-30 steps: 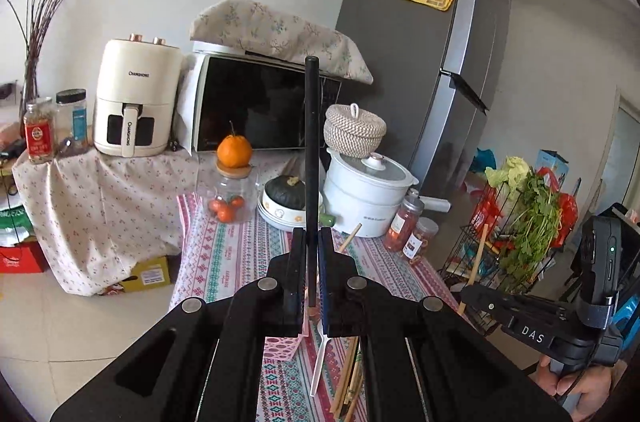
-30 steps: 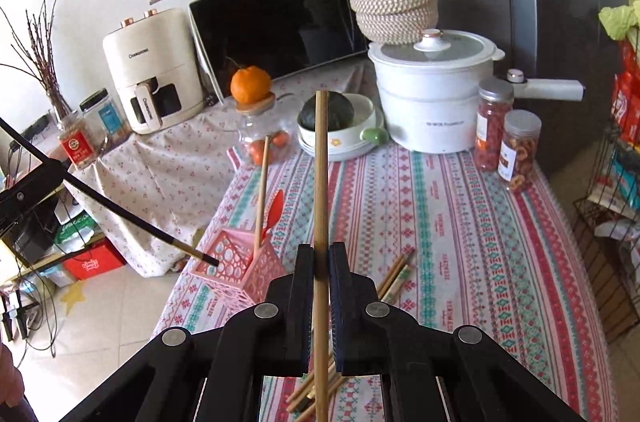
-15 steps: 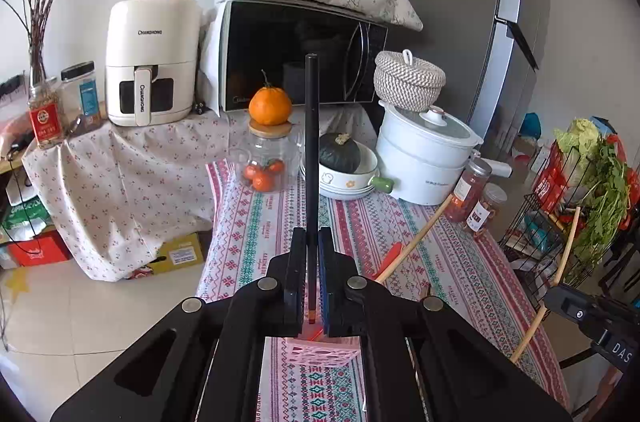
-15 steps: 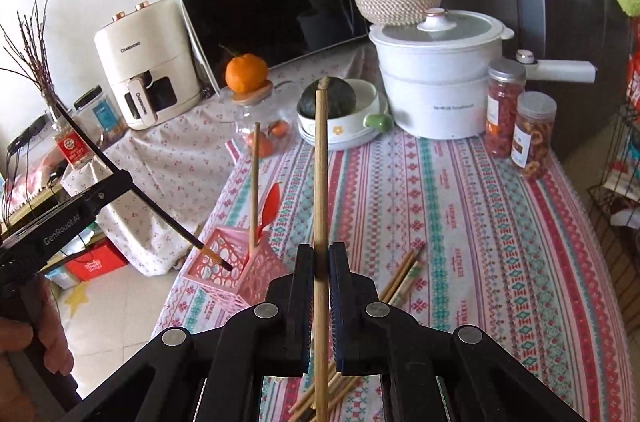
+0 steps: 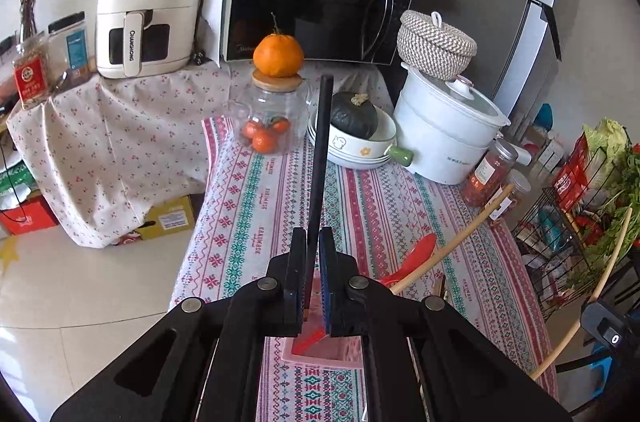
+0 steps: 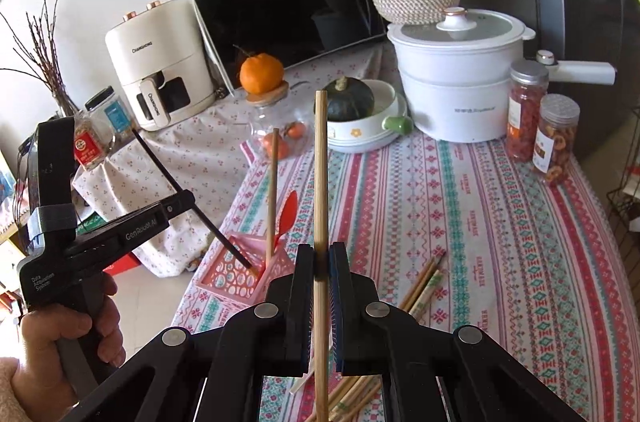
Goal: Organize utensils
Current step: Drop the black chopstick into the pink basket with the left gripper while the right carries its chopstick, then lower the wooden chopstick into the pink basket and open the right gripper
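Standing at the near left edge of the striped tablecloth [image 6: 460, 206], lower centre-left of the right wrist view: a pink lattice utensil basket [image 6: 240, 274], holding an upright bamboo chopstick [image 6: 272, 190] and a red plastic spoon [image 6: 289, 212]. Dipping into its open top, tip just inside the rim: a black chopstick [image 6: 176, 182], clamped between the closed jaws of the left gripper [image 5: 314, 278] and slanting up toward the upper left. Gripping that tool's handle at the lower left corner: a hand [image 6: 76, 338]. Pinched in the right gripper [image 6: 321, 262], jaws shut tight on it: a second bamboo chopstick [image 6: 320, 162], running straight up the frame's middle. Lying loose on the cloth just right of the basket: a bundle of spare chopsticks [image 6: 424, 282]. Farther up, near centre: a glass jar [image 6: 276, 130] with small orange fruits inside and a mandarin [image 6: 261, 72] on its wooden lid; a stack of bowls [image 6: 372, 134] cradling a dark green squash [image 6: 348, 100]; a white lidded pot [image 6: 456, 78]; two snack jars [image 6: 540, 126] at right.
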{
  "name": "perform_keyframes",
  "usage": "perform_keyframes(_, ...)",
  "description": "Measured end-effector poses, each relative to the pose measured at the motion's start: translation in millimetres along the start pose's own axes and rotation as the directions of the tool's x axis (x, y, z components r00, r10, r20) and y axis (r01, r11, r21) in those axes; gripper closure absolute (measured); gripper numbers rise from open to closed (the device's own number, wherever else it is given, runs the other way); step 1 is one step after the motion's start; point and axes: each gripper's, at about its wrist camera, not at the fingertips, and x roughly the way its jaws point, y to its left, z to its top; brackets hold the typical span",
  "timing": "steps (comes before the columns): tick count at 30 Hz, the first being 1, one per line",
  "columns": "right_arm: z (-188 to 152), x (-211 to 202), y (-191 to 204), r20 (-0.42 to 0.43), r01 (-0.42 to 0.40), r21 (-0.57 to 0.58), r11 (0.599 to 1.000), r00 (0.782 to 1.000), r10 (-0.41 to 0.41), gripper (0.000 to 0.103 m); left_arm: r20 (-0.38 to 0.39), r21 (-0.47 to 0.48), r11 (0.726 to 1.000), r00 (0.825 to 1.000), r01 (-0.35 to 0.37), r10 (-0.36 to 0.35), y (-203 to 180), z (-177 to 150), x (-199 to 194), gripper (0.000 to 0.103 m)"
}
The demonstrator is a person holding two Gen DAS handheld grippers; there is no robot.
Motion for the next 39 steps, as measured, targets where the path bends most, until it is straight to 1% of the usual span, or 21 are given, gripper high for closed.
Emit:
perform_keyframes(2, 0.5, 0.2, 1.0, 0.003, -0.005, 0.001, 1.0, 1.0, 0.005, 0.097, -0.011, -0.037, 0.999, 1.0, 0.017, -0.018, 5.4, 1.4, 3.6, 0.092)
perform_keyframes(3, 1.0, 0.1, 1.3, 0.006, -0.006, 0.003, 1.0, 1.0, 0.006, 0.097, -0.017, -0.055, 0.998, 0.999, 0.029, -0.03, 7.7, 1.6, 4.2, 0.082)
perform_keyframes(4, 1.6, -0.1, 1.6, 0.009, -0.008, 0.005, 1.0, 1.0, 0.008, 0.097, -0.017, -0.072, 0.997, 0.999, 0.041, -0.042, 9.3, 1.7, 3.5, 0.07)
perform_keyframes(6, 3.1, -0.7, 2.7, 0.018, -0.015, 0.011, 1.0, 1.0, 0.015, 0.097, -0.005, -0.087, 0.995, 0.999, 0.05, -0.05, 10.7, 0.9, -1.1, 0.058)
perform_keyframes(9, 6.5, -2.2, 7.2, 0.04, -0.028, 0.018, 0.999, 0.999, 0.027, 0.097, -0.004, -0.076, 0.996, 0.999, 0.052, -0.052, 10.0, 0.5, -9.4, 0.055)
perform_keyframes(11, 10.5, -3.3, 12.1, 0.062, -0.04, 0.022, 0.999, 0.997, 0.038, 0.097, -0.009, -0.076, 0.995, 0.998, 0.057, -0.058, 12.4, -2.4, -16.5, 0.05)
perform_keyframes(13, 15.2, -4.6, 18.2, 0.091, -0.051, 0.024, 0.998, 0.995, 0.049, 0.097, -0.015, -0.076, 0.995, 0.998, 0.059, -0.06, 15.7, -6.6, -23.6, 0.042)
perform_keyframes(17, 26.0, -6.7, 31.3, 0.165, -0.077, 0.024, 0.997, 0.984, 0.072, 0.097, -0.05, -0.065, 0.996, 0.997, 0.055, -0.058, 26.7, -20.4, -34.2, 0.04)
perform_keyframes(22, 35.4, -0.8, 44.5, 0.256, -0.102, 0.041, 0.994, 0.963, 0.089, 0.097, -0.089, -0.058, 0.997, 0.995, 0.046, -0.051, 44.6, -33.1, -42.6, 0.04)
perform_keyframes(25, 38.3, 6.4, 51.2, 0.32, -0.09, 0.043, 0.995, 0.945, 0.072, 0.097, -0.111, -0.055, 0.998, 0.993, 0.038, -0.044, 54.6, -39.1, -44.7, 0.04)
perform_keyframes(28, 36.7, 17.2, 56.5, 0.37, -0.043, 0.046, 0.998, 0.929, 0.023, 0.097, -0.122, -0.052, 0.998, 0.991, 0.042, -0.048, 61.1, -42.6, -46.7, 0.04)
perform_keyframes(31, 29.9, 32.0, 57.4, 0.387, -0.002, 0.083, 0.997, 0.922, -0.03, 0.097, -0.126, -0.046, 0.998, 0.991, 0.048, -0.053, 64.0, -43.8, -47.2, 0.04)
perform_keyframes(34, 20.0, 47.2, 58.2, 0.386, 0.049, 0.123, 0.991, 0.918, -0.094, 0.097, -0.132, -0.039, 0.998, 0.989, 0.056, -0.06, 63.7, -44.9, -46.3, 0.04)
perform_keyframes(36, 14.6, 57.3, 59.9, 0.365, 0.076, 0.133, 0.988, 0.923, -0.12, 0.097, -0.139, -0.035, 0.998, 0.988, 0.059, -0.064, 62.9, -45.1, -45.0, 0.04)
perform_keyframes(39, 7.9, 69.3, 60.3, 0.326, 0.087, 0.151, 0.985, 0.936, -0.133, 0.097, -0.144, -0.032, 0.997, 0.987, 0.064, -0.068, 62.2, -45.7, -43.7, 0.04)
